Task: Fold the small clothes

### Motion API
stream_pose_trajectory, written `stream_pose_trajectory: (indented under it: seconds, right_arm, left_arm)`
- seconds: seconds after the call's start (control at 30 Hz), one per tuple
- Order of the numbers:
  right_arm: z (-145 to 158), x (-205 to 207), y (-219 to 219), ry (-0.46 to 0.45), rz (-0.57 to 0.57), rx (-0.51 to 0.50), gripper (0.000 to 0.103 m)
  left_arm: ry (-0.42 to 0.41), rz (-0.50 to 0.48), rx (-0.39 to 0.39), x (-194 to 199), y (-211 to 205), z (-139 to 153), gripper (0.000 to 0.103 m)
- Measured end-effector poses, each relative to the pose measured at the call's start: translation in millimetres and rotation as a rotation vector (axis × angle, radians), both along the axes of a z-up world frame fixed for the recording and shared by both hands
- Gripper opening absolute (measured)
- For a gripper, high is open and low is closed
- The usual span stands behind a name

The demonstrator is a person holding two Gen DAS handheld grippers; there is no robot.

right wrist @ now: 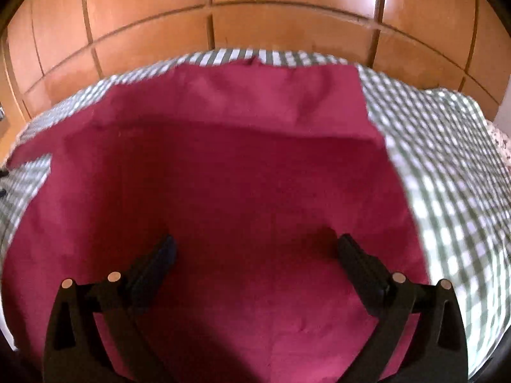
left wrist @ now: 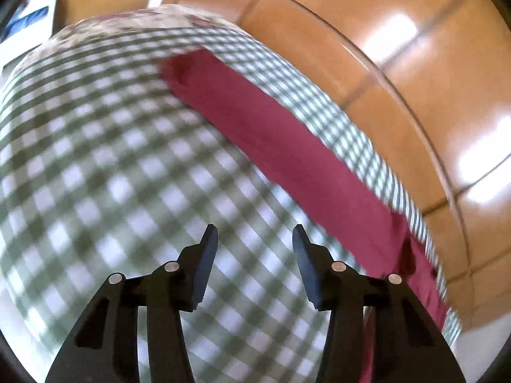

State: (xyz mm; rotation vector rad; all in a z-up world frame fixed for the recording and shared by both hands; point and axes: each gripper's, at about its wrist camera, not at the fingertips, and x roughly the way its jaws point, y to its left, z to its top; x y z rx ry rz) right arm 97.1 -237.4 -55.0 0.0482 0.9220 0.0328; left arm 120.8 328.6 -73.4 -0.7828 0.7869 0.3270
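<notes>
My left gripper (left wrist: 254, 239) hangs over the green-and-white checked cover (left wrist: 95, 166), tilted downward. Its jaws stand partly apart with nothing between them; only the checked pattern shows in the gap. To the right of this gripper, the dark red garment (left wrist: 271, 134) lies on the cover as a long band running diagonally from upper centre to lower right, close to the cover's edge. Beyond that edge stand orange-brown wooden panels (left wrist: 399, 63). The left view is blurred.

My right gripper (right wrist: 255, 249) hangs directly over the same dark red garment (right wrist: 223, 175), which lies spread flat and fills most of that view. Its jaws stand wide apart, one finger (right wrist: 159, 261) to each side, and no fabric is pinched. The checked cover (right wrist: 447, 166) shows around the garment on the left, far and right sides. The wooden panels (right wrist: 255, 25) rise behind it.
</notes>
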Motion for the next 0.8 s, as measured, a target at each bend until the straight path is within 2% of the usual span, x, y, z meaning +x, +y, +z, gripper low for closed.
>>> stream_pose_trajectory:
  seconds: [0.13, 0.27, 0.43, 0.47, 0.5, 0.53, 0.57, 0.67, 0.7, 0.8]
  right_arm:
    - [-5, 2, -5, 0.013, 0.001, 0.035, 0.101]
    - [-6, -1, -4, -0.002, -0.002, 0.028, 0.101]
    - [-6, -2, -4, -0.007, -0.005, 0.024, 0.101]
    - [-6, -2, -4, -0.006, -0.004, 0.023, 0.101]
    - [-6, -1, -3, -0.004, -0.004, 0.021, 0.101]
    - [-6, 0, -3, -0.003, -0.004, 0.019, 0.101]
    - [-6, 0, -3, -0.004, -0.004, 0.018, 0.101]
    - [-6, 0, -3, -0.008, -0.005, 0.019, 0.101]
    - [-7, 0, -3, -0.009, -0.006, 0.019, 0.101]
    - [-7, 1, -4, -0.008, -0.004, 0.021, 0.101]
  left_arm:
    - [0.0, 0.117, -0.021, 3, 38, 3, 0.048]
    - [0.002, 0.197, -0.113, 18, 74, 1, 0.048]
    - [0.024, 0.225, -0.14, 43, 104, -5, 0.048]
    - [0.029, 0.224, -0.141, 48, 107, -7, 0.042]
    - [0.032, 0.213, -0.136, 54, 111, -8, 0.022]
    - [0.04, 0.196, -0.136, 62, 116, -11, 0.011]
    - [0.051, 0.192, -0.135, 66, 118, -13, 0.007]
    - [-0.006, 0.134, -0.115, 73, 100, 1, 0.005]
    - [-0.045, 0.075, -0.103, 76, 85, 13, 0.0]
    - [-0.148, -0.109, -0.064, 81, 26, 46, 0.0]
